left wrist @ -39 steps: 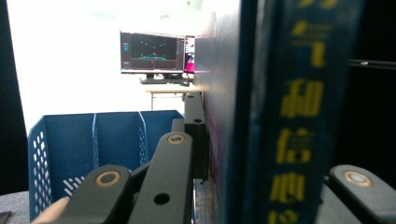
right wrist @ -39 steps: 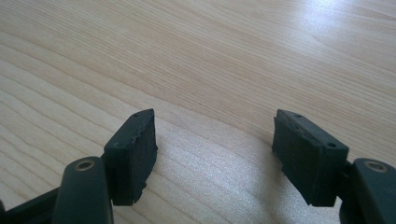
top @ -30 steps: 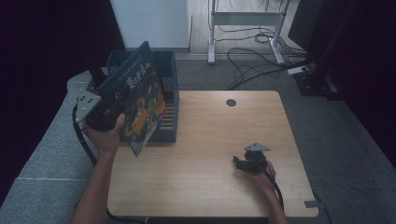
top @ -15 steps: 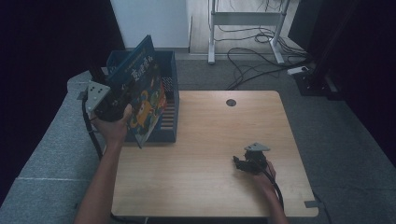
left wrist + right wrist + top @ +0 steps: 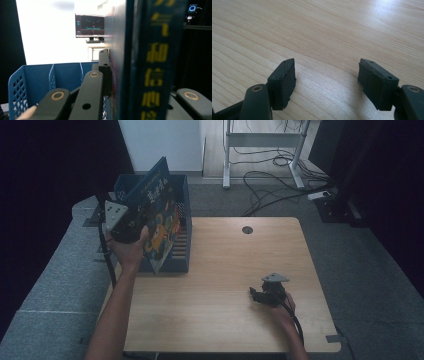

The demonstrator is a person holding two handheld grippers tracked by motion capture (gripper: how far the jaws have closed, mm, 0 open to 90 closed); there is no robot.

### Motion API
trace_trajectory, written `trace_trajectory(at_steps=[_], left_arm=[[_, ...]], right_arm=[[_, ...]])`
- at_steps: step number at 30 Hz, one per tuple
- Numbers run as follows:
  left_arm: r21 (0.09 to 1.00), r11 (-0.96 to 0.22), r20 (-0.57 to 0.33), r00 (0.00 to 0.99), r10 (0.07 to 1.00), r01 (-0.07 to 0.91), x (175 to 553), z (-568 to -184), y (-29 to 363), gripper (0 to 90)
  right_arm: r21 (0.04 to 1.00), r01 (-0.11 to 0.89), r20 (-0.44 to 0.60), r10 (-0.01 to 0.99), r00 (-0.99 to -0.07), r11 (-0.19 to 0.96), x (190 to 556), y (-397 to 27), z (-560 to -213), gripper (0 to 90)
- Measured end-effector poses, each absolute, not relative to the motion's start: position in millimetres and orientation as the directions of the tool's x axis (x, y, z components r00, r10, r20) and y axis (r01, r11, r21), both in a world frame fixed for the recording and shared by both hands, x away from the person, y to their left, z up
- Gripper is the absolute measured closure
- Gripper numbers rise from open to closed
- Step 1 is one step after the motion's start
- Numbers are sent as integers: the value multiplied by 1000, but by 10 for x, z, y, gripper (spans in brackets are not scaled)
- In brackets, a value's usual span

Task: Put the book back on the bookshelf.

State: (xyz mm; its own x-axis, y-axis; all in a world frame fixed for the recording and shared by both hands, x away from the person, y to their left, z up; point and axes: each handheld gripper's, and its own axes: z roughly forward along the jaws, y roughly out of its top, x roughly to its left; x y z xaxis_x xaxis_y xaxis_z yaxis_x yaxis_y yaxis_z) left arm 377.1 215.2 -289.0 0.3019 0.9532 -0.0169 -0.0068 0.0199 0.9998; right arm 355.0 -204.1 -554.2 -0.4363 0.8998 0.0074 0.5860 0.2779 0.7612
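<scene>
Left hand-held gripper (image 5: 131,227) clamped on a blue picture book (image 5: 159,217), held tilted over the blue file basket (image 5: 181,251) at the tabletop (image 5: 220,270) left edge. Right hand-held gripper (image 5: 256,295) rests on tabletop, jaws apart, empty.

Grey carpet floor (image 5: 380,285) around wooden table (image 5: 225,320). White wall panel (image 5: 160,140) at back, dark curtains (image 5: 45,170) both sides. Metal desk frame (image 5: 262,140), cables (image 5: 270,177) trailing beneath. Lit monitor (image 5: 90,25) beyond.
</scene>
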Motion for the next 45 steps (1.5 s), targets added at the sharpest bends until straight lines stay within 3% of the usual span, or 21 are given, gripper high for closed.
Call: trace_trajectory(at_steps=[27, 45], left_arm=[[1000, 5, -12, 275, 961, 28, 4139, -2930, 1982, 823], [1000, -2, 2, 222, 975, 2, 4388, -3080, 1807, 823]], right_arm=[[762, 587, 10, 900, -435, 275, 3542, -2042, -5543, 294], [761, 589, 12, 901, -434, 274, 3530, -2045, -5543, 293]])
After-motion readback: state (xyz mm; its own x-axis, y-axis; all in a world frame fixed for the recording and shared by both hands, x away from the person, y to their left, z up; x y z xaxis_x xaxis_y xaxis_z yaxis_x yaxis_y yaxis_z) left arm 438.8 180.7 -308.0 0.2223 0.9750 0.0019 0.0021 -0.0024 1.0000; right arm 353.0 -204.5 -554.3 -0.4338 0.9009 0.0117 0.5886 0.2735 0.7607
